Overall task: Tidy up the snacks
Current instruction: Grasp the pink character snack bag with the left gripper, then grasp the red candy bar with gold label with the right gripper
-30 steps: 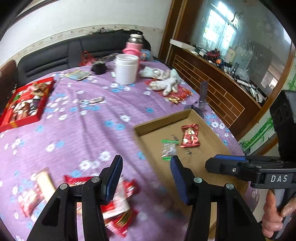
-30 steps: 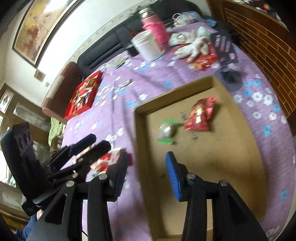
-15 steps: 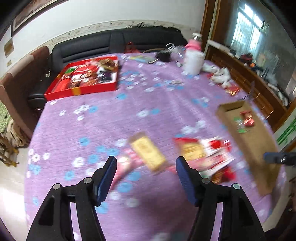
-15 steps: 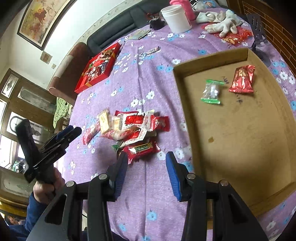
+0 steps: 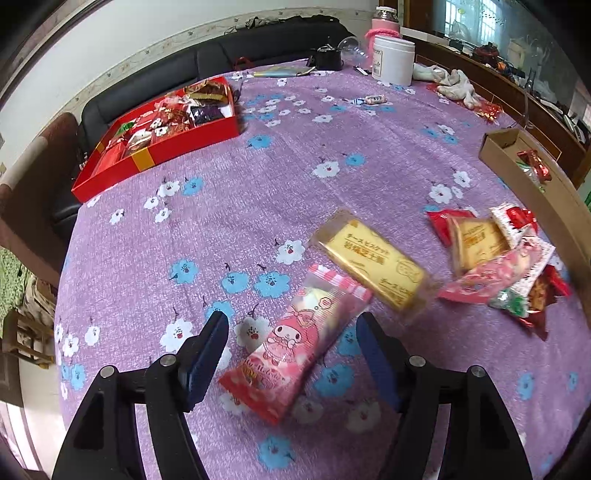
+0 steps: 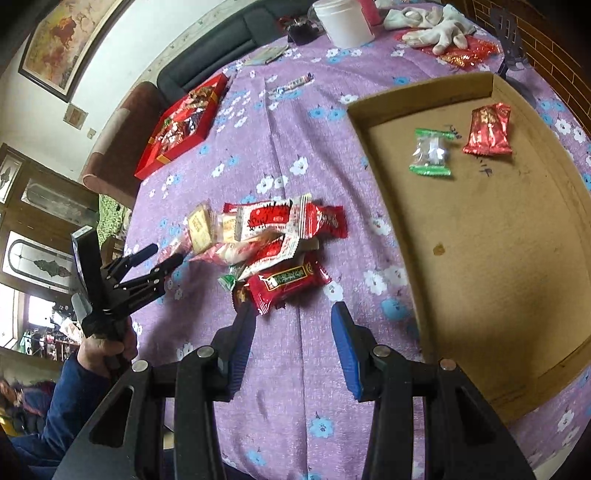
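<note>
A pink cartoon-print snack packet (image 5: 295,343) lies flat on the purple flowered cloth between the spread fingers of my left gripper (image 5: 291,332), and the pads do not press on it. A yellow biscuit packet (image 5: 373,264) lies just beyond it. To the right is a heap of red, white and yellow packets (image 5: 498,254). My right gripper (image 6: 291,314) stands open and empty just short of the heap's nearest red packet (image 6: 288,282). The left gripper (image 6: 164,255) shows at the heap's left side. The cardboard tray (image 6: 480,240) holds a green-ended candy (image 6: 430,151) and a red packet (image 6: 489,129).
A red gift box (image 5: 155,136) full of sweets sits at the far left of the table. A white jar (image 5: 392,59), a pink flask (image 5: 384,24) and white gloves (image 5: 454,83) stand at the far edge. A black sofa runs behind the table. A sleeved hand (image 6: 107,347) holds the left gripper.
My left gripper swung away from the cardboard tray, came down over the pink packet and spread wider. My right gripper drew back from over the tray to the near side of the heap.
</note>
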A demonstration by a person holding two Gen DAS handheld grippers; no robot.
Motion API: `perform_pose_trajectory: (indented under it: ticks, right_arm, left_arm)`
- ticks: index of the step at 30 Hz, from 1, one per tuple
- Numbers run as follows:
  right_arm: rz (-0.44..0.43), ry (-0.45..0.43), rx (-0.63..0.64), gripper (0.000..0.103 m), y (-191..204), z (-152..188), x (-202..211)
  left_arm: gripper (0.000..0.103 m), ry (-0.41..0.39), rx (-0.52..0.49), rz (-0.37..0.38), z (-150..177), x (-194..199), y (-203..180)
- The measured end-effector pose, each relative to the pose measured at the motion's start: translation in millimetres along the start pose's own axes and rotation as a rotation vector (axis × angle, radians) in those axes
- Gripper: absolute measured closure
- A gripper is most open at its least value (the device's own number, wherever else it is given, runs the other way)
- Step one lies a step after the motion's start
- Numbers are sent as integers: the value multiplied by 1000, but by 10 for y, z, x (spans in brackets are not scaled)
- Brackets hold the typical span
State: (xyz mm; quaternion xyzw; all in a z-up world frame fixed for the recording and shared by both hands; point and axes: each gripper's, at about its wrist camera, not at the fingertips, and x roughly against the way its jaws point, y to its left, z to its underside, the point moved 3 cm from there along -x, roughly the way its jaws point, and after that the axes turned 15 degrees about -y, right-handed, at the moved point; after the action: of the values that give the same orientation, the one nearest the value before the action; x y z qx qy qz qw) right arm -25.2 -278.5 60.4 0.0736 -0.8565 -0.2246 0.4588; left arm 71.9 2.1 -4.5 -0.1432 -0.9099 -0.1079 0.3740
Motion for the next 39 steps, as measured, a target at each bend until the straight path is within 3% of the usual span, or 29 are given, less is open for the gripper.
perform_pose_trajectory:
  ticks: [1, 6, 10, 18, 19, 21, 23, 25, 33, 39]
  right_arm:
    - [5, 6, 4, 62, 12, 5, -37]
    - [-8, 40, -67, 62, 8, -5, -228]
    - [-21, 78, -166, 62, -14, -9, -398]
    - [13, 114, -169, 62, 136, 0, -727]
    - [15, 120, -181, 63, 115, 19, -752]
    - [-11, 121, -199, 75, 104, 45, -748]
    - [-14, 105, -151, 90, 159, 31, -689]
    - [-9, 90, -95, 94, 220, 20, -622]
    - [-32, 98, -62, 95, 183, 170, -421]
    - [-37, 177, 107, 95, 262, 383, -337]
  left_arm:
    - [44, 8, 5, 0, 17, -28, -6]
    - [73, -13, 90, 13, 67, 45, -77]
    - [74, -8, 91, 9, 126, 115, -198]
    - [74, -15, 94, 16, 181, 165, -246]
    - [74, -14, 96, 17, 177, 164, -239]
    - [74, -13, 102, 22, 169, 159, -230]
    - [75, -17, 99, 26, 172, 165, -228]
    - [79, -16, 106, 32, 179, 184, -236]
    - [79, -8, 118, 90, 287, 333, -480]
    - [79, 1, 110, 104, 316, 392, -591]
